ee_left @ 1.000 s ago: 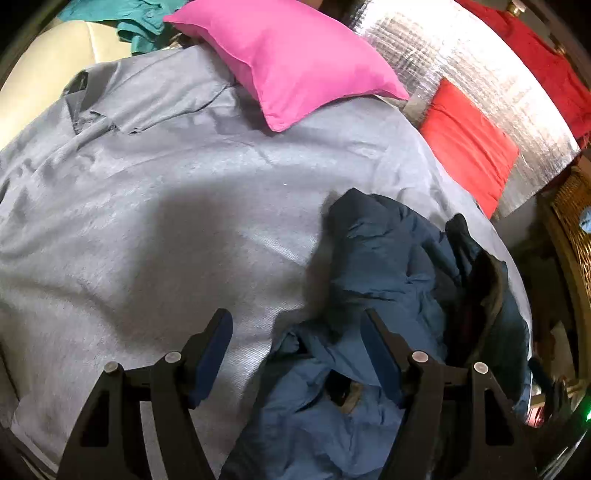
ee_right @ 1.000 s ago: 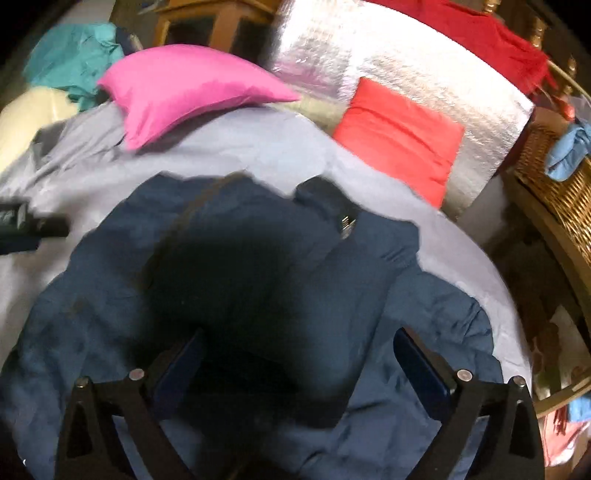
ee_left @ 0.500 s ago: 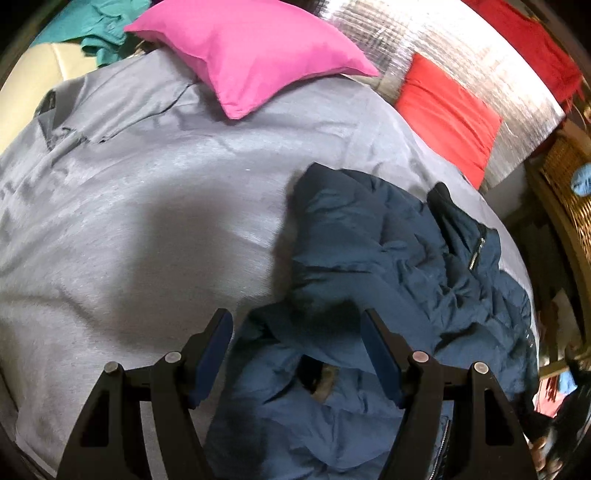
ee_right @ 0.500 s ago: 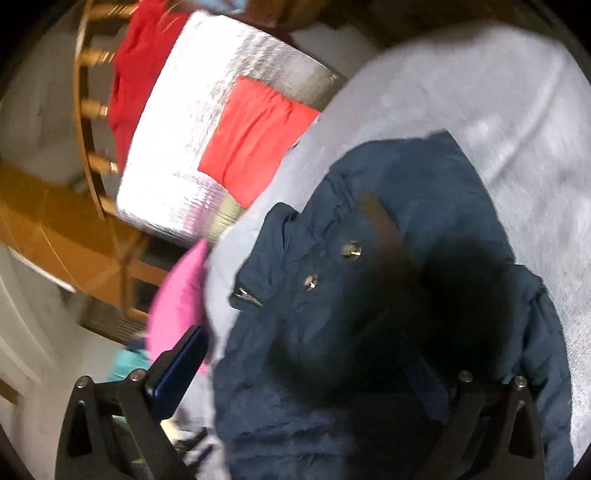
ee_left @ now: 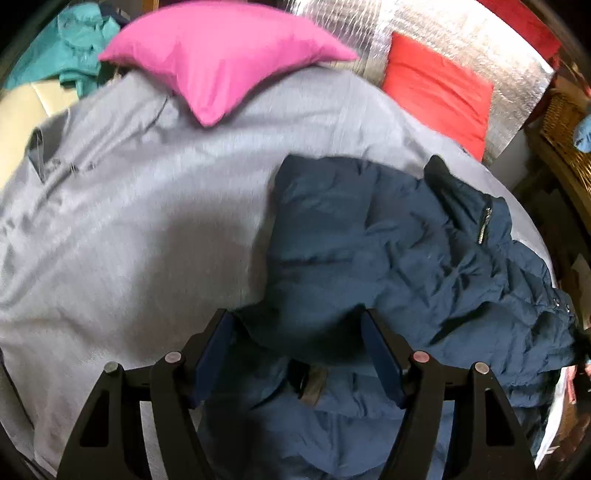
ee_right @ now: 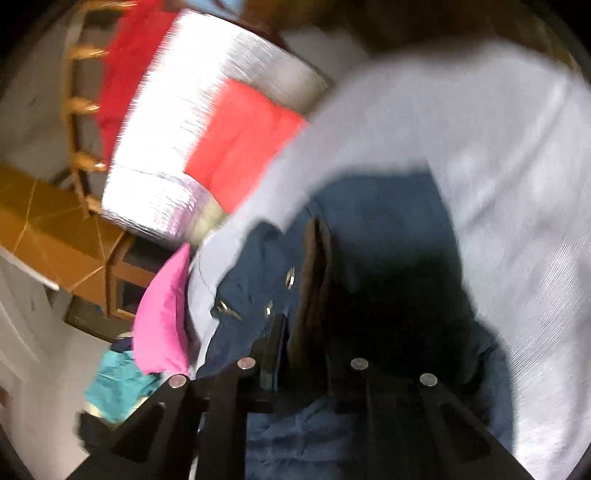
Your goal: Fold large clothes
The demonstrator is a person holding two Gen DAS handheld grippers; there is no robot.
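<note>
- I am only beginning: the crumpled navy-blue puffer jacket [ee_left: 388, 251] is lying unfolded on the grey bedspread [ee_left: 129, 229], ahead of and beneath both pairs of fingers.
- My left fingers [ee_left: 295, 354] are standing spread, straddling a rumpled fold without pressing it.
- My right fingers [ee_right: 301, 347] are pressed together, pinching the jacket's dark brown-lined edge.
- Motion blur and shadow are hiding the right fingertips; sleeves and hem are hard to make out.

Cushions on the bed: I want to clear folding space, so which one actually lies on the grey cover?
The pink cushion. Its lower corner overlaps the grey cover, while the red cushion sits past the cover's edge, against the silver padded panel.
</note>
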